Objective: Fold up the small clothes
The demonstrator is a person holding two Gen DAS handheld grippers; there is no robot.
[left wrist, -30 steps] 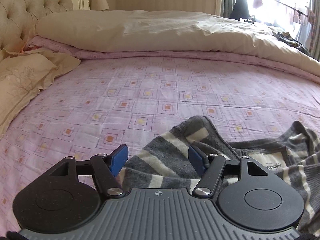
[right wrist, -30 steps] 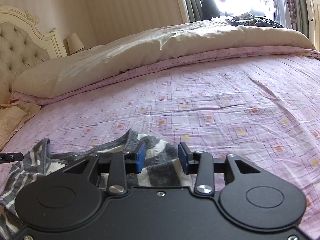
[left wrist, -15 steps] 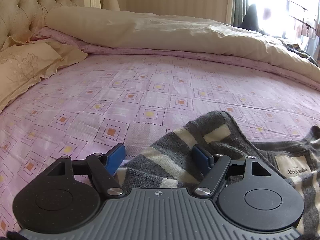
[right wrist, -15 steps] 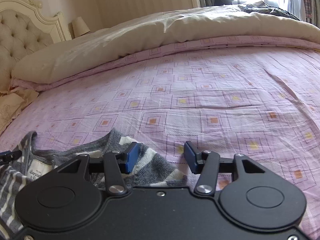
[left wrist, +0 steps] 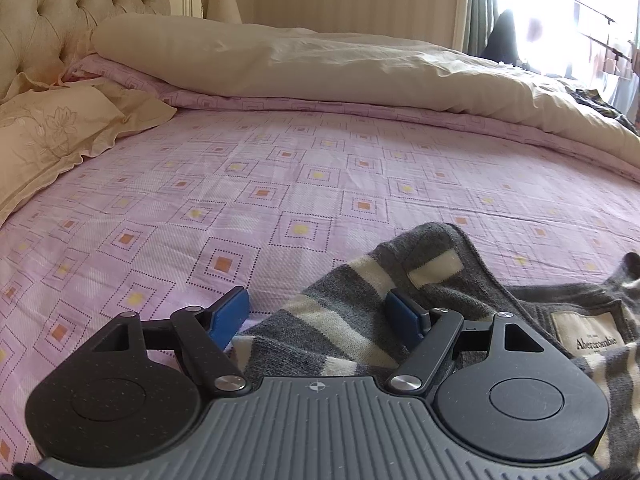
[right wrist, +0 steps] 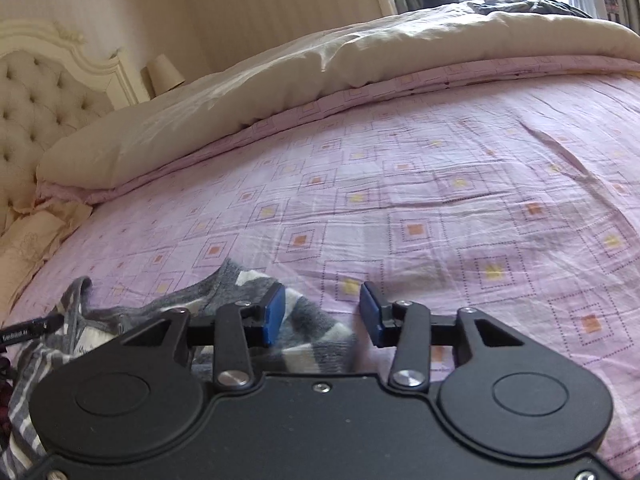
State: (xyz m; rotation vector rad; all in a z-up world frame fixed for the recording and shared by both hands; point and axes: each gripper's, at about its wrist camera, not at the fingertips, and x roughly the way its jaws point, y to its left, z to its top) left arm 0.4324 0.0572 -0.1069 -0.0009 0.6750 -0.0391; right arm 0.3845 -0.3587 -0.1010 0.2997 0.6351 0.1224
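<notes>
Left wrist view: the left tongs (left wrist: pixel 318 312) stand apart, straddling a striped shoulder of the sweater (left wrist: pixel 436 276), which lies on the bed (left wrist: pixel 280 184); pads not pressing.

Right wrist view: the right tongs (right wrist: pixel 322 312) have just been closing, still apart, with the other shoulder (right wrist: pixel 304 320) between them. The knit looks soft, light and floppy (likely to sag); pinching each shoulder edge seems best.
</notes>
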